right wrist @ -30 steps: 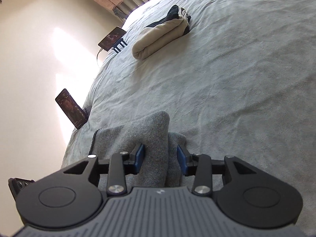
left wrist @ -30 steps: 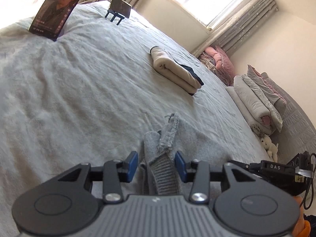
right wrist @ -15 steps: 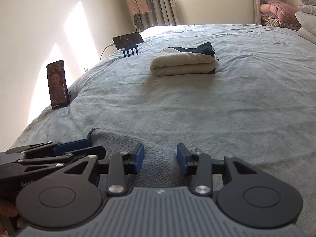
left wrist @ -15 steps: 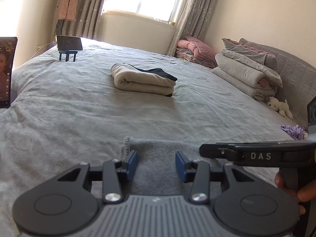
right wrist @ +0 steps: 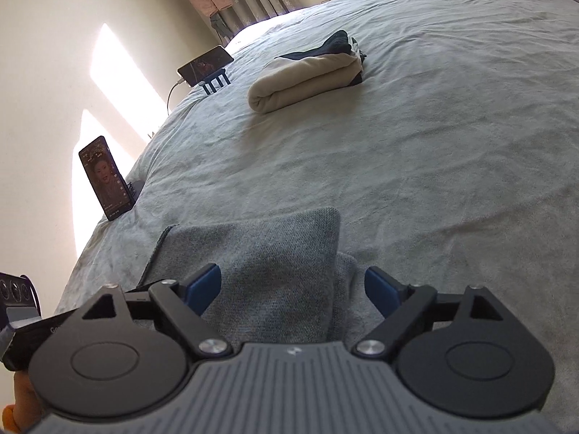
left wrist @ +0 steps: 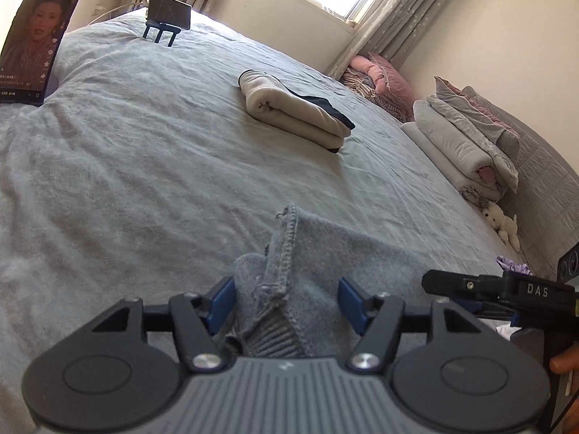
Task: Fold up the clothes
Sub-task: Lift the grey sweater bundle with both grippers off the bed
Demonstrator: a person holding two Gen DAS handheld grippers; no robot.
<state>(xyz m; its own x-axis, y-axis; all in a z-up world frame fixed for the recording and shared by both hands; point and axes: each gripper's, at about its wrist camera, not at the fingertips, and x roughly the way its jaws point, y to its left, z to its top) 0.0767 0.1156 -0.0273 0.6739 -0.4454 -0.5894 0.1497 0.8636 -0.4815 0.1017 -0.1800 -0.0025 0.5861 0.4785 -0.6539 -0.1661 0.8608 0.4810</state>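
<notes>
A grey knit garment lies folded at the near edge of the bed. My left gripper hovers low over its ribbed hem corner. Its jaws are opening, and the bunched hem sits loosely between the blue pads without being pressed. In the right wrist view the same garment lies flat, its folded corner between the jaws of my right gripper. These jaws are opening too and stand wide of the cloth. The right gripper's body shows at the right of the left wrist view.
A folded beige garment with a dark piece rests mid-bed. Two phones stand at the bed's left edge: and, on a blue stand. Folded bedding and a plush toy lie along the right.
Both grippers' jaws have spread wider and no longer pinch the grey garment, which now rests on the bed. Both views have tilted and shifted slightly.
</notes>
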